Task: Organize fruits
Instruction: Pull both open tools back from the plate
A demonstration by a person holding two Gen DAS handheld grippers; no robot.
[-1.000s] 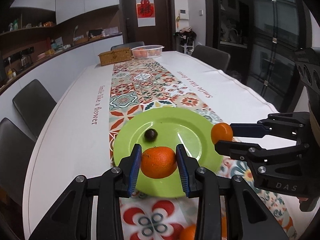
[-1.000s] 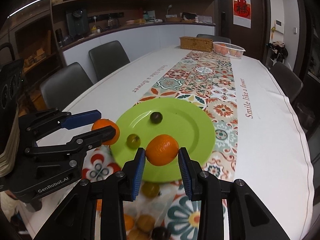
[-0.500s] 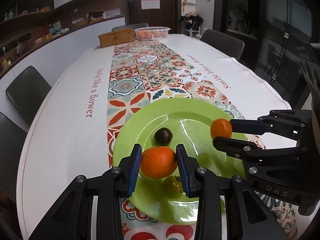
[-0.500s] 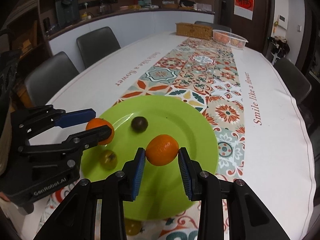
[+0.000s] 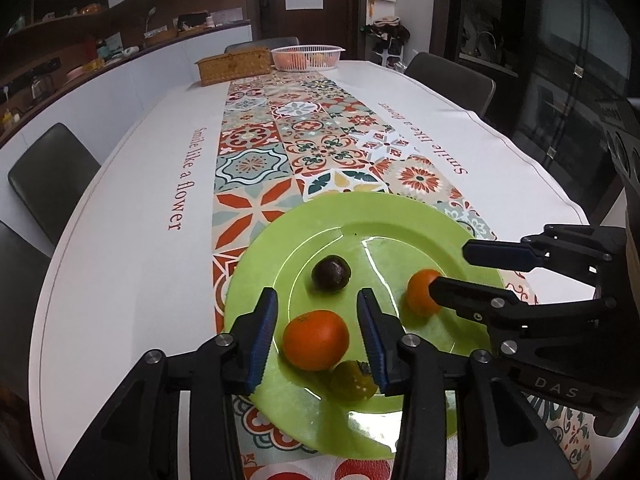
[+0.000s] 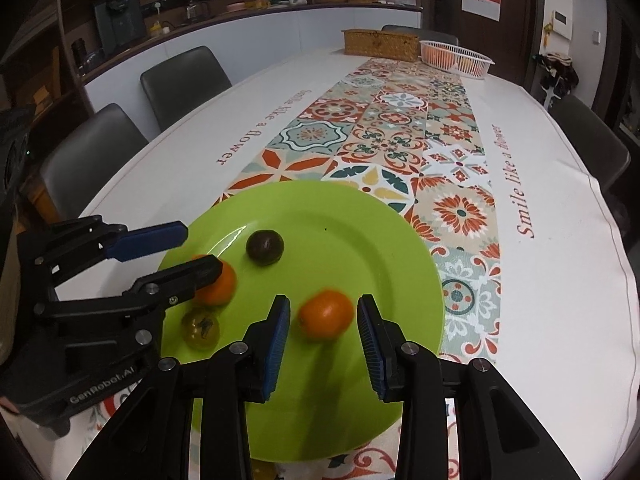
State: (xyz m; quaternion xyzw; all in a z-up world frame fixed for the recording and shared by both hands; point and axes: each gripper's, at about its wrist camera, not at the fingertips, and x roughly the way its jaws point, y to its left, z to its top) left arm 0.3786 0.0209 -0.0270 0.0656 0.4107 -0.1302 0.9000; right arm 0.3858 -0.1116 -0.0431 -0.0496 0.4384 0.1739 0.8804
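A green plate (image 5: 360, 216) (image 6: 312, 208) lies on the patterned runner. On it lie two oranges, a dark round fruit (image 5: 331, 274) (image 6: 265, 247) and a yellow-green fruit (image 5: 354, 382) (image 6: 200, 333). My left gripper (image 5: 317, 338) (image 6: 188, 252) is open, its jaws on either side of one orange (image 5: 315, 339) (image 6: 216, 283), not touching it. My right gripper (image 6: 323, 340) (image 5: 452, 268) is open around the other orange (image 6: 326, 314) (image 5: 422, 292), which looks blurred.
A white basket (image 5: 307, 57) (image 6: 456, 58) with orange fruit and a woven box (image 5: 234, 65) (image 6: 380, 45) stand at the table's far end. Dark chairs (image 6: 186, 80) line both sides. The white tablecloth (image 5: 132, 216) spreads beside the runner.
Both grippers moved forward over the plate and opened. Each orange left its jaws and now lies on the plate.
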